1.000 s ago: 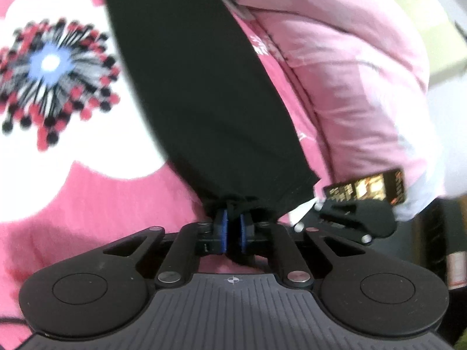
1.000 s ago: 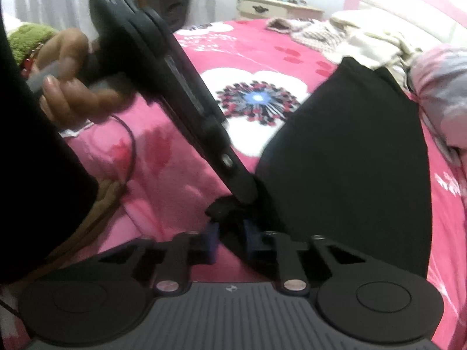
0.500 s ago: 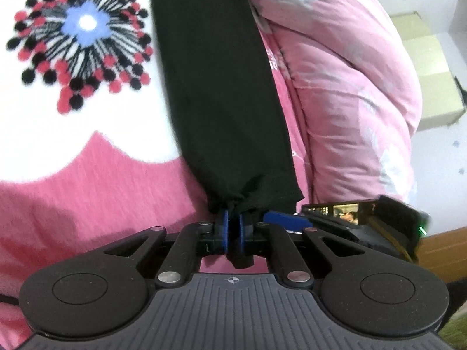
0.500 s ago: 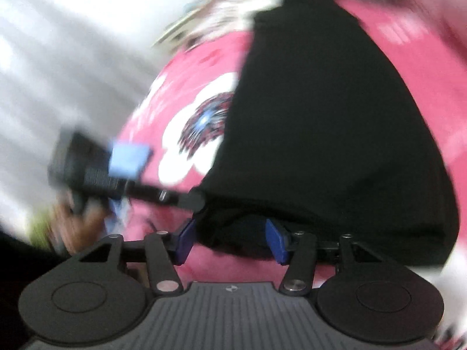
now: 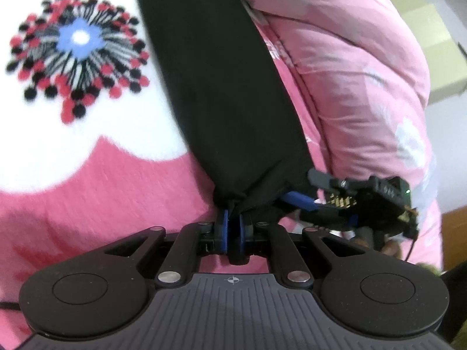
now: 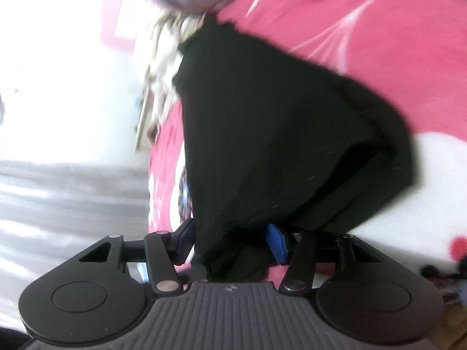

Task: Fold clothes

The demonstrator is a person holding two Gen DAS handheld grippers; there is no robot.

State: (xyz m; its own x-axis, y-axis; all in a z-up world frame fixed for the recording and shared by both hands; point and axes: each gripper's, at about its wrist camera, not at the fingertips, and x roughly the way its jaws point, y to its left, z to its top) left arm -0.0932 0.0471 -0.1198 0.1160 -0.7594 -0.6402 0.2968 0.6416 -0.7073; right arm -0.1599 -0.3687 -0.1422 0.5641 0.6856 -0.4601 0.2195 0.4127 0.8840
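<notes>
Since a second ago the right claw point(image 6: 230, 240) has rolled onto its side, so the bed now runs up the right of its view and the white wall up the left. Its jaws have just been opening: they pinched a bunched corner of the black garment point(image 6: 277, 134) then, and now stand apart with a thick fold of that cloth hanging loosely between the blue pads point(image 6: 277, 243); whether either pad still presses the cloth I cannot tell through the blur. The left claw point(image 5: 232, 227) has hardly shifted and stays clamped together on a gathered corner of the same garment point(image 5: 221, 87).

From that pinch, the cloth stretches away as a long dark band across the pink bedspread point(image 5: 87, 192), past the big white flower with the blue, red and black centre point(image 5: 78, 55). A pale pink quilt point(image 5: 350, 67) lies heaped along the right edge of the band. Seen from the left wrist, the right claw point(image 5: 303, 189) sits at the near right corner of the cloth, with a blue pad showing under the hem. Cardboard boxes point(image 5: 437, 49) stand beyond the quilt.
</notes>
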